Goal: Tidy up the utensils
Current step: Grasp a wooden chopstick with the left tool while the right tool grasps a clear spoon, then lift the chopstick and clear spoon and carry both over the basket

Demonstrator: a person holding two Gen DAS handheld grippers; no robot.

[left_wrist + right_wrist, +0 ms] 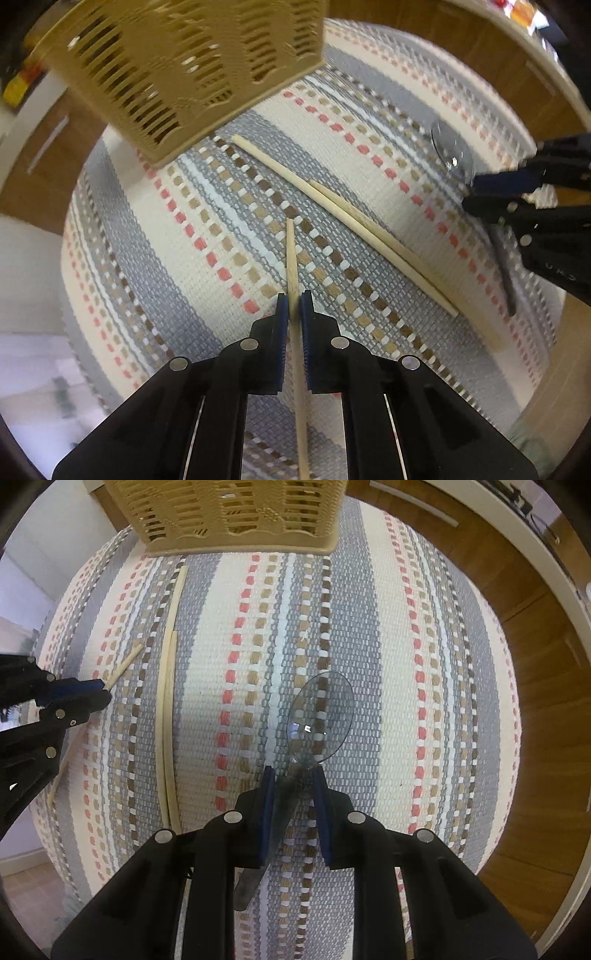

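The left gripper [294, 308] has its fingers pinched on a single wooden chopstick [292, 254], whose tip points up the middle of the frame over the striped woven mat [207, 206]. Two more chopsticks [343, 218] lie side by side on the mat, running toward the lower right. At the top sits a tan slatted basket [240, 517]. The right gripper [293, 788] has its fingers closed around the neck of a clear plastic spoon [320, 718], bowl forward at frame centre. Wooden tabletop [546, 709] shows beyond the mat on the right.
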